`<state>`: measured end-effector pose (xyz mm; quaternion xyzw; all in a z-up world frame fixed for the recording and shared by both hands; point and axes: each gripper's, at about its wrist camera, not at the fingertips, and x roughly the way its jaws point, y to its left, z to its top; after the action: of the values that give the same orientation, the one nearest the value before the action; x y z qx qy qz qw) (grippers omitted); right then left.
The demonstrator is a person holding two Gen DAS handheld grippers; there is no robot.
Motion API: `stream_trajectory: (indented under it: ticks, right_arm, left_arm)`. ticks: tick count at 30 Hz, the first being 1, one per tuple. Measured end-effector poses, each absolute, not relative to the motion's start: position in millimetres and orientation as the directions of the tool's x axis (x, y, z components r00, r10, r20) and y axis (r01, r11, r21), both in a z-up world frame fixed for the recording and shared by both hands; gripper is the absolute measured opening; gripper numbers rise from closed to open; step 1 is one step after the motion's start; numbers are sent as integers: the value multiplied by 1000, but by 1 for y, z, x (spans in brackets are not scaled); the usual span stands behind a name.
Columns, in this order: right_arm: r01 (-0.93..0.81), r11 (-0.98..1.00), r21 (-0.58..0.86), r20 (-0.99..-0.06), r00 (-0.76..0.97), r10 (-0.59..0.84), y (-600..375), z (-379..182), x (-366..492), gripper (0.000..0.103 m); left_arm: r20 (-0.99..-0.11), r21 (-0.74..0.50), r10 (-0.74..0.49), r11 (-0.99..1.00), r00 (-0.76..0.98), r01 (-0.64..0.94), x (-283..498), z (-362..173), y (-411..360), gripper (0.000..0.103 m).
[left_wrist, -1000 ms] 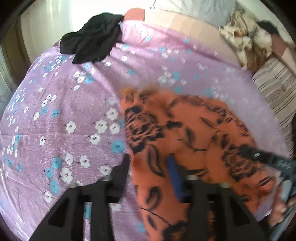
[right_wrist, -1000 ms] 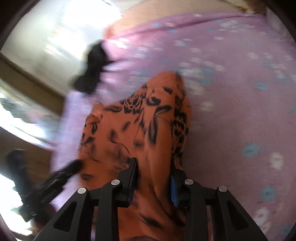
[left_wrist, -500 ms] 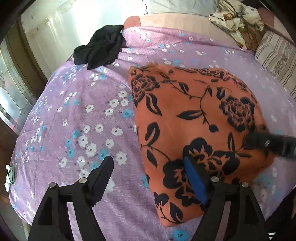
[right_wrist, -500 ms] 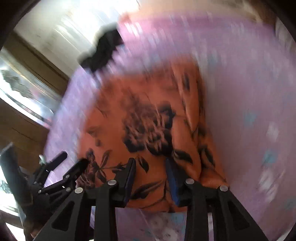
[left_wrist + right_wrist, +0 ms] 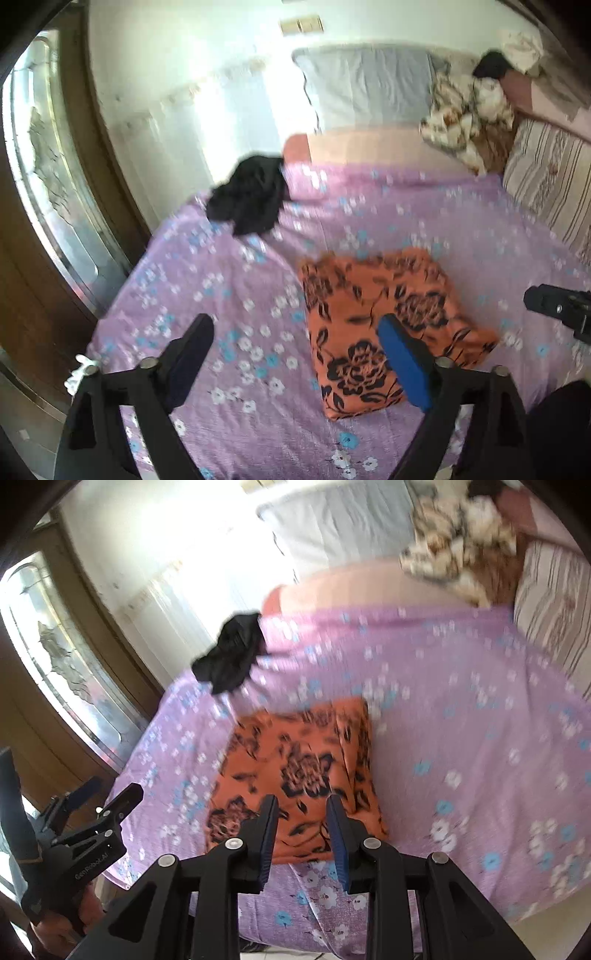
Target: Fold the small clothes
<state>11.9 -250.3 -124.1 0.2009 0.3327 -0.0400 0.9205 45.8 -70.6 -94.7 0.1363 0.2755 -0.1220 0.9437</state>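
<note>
Purple flowered bedspread [image 5: 229, 295] fills the ground ahead of both claws, largest thing in view. Striped pillow [image 5: 546, 184] far off to the right of the left claw; grey pillow [image 5: 365, 85] straight ahead at the head end.

Black garment [image 5: 247, 195], crumpled, well ahead and to the left of the left claw [image 5: 295, 343]. Not yet folded.

Orange flowered garment [image 5: 384, 328] lies flat on the spread as a squarish folded packet, just ahead of the left claw's right finger, and directly ahead of the right claw [image 5: 303, 808].

Change: a second ago both claws were down in the orange cloth, the right one pinching it. Now both are lifted clear and drawn back, cloth left behind. Left claw jaws have just been opening, now spread wide, nothing between them. Right claw jaws narrower, just eased apart a little, blue pads bare, nothing gripped.

Reading: orange piece looks finished and let go. Likely next is the black garment, which needs a long reach forward and left.
</note>
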Motion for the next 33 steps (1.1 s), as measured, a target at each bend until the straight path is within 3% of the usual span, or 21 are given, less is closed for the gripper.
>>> stream_trajectory:
  ticks: [3, 11, 20, 33]
  right_arm:
    - [185, 932, 313, -560, 828, 24, -237, -95, -19, 72]
    - [182, 957, 226, -484, 873, -52, -220, -63, -52, 72]
    - [195, 960, 201, -461, 884, -83, -215, -52, -70, 72]
    - [183, 965, 187, -434, 897, -85, -202, -36, -86, 72]
  left_arm:
    - [-498, 172, -170, 942, 850, 290, 28, -69, -65, 96]
    - [-401, 155, -157, 959, 902, 236, -6, -25, -55, 102]
    - [-361, 177, -82, 972, 929, 154, -25, -10, -47, 102]
    - [-332, 182, -83, 972, 940, 150, -39, 5, -42, 102]
